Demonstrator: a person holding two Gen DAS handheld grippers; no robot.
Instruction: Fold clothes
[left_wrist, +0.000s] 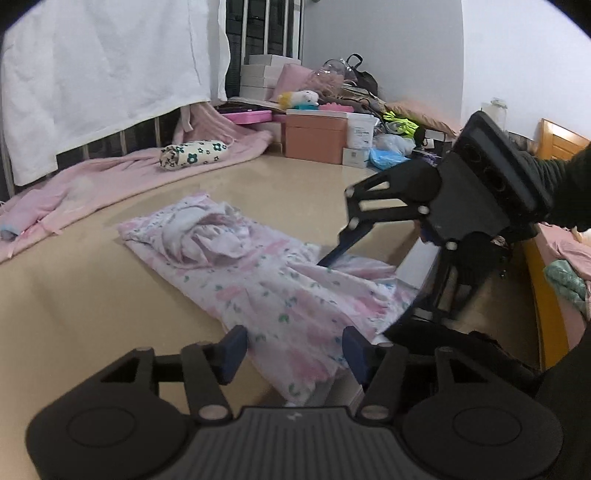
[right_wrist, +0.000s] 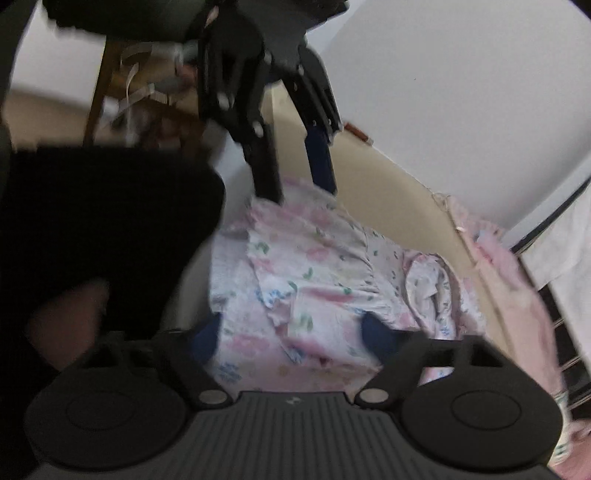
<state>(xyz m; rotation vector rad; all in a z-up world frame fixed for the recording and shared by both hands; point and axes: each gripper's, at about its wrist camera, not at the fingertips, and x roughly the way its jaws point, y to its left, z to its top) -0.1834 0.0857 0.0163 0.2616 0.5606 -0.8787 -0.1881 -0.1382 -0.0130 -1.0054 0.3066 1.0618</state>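
A pink and white floral garment (left_wrist: 258, 280) lies crumpled on the beige table (left_wrist: 92, 295), bunched at its far end. My left gripper (left_wrist: 294, 350) is open, its blue pads straddling the garment's near edge without closing on it. My right gripper (left_wrist: 358, 295) comes in from the right, also open, with one fingertip touching the cloth near the table's right edge. In the right wrist view the garment (right_wrist: 314, 266) lies between the right gripper's (right_wrist: 291, 332) spread pads. The left gripper (right_wrist: 297, 192) stands open at the cloth's far edge.
A pink blanket (left_wrist: 110, 177) and a rolled flowered cloth (left_wrist: 192, 153) lie along the table's back. Boxes and clutter (left_wrist: 314, 136) are stacked at the far corner. A white sheet (left_wrist: 110, 74) hangs behind. A dark sleeve (left_wrist: 565, 192) holds the right gripper. A wooden chair (right_wrist: 99, 92) stands beyond the table.
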